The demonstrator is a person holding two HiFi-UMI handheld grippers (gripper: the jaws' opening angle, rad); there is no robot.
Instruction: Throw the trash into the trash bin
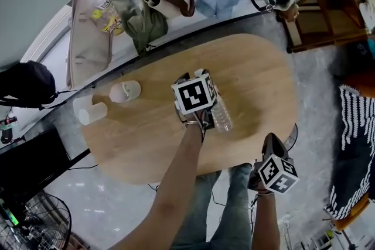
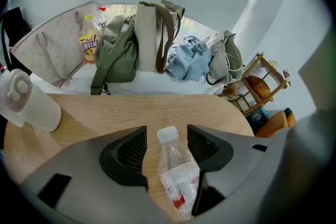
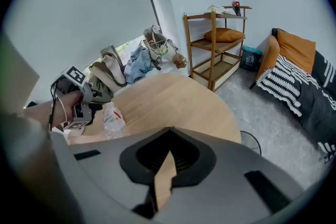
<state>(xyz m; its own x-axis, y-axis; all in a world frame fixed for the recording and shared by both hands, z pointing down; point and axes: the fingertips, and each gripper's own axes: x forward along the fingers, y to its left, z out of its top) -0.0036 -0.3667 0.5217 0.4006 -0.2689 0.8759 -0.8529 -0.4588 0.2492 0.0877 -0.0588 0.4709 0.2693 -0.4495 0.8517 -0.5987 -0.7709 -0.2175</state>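
Bottle (image 2: 176,165) flat on oval wooden table (image 1: 258,85)

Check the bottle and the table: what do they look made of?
Bottle: clear thin plastic, probably PET, glossy. The tabletop shows through its walls, and it has a white screw cap and a printed label.
Table: light wood or wood-look laminate, matte, with faint grain. Solid or veneer can't be told.
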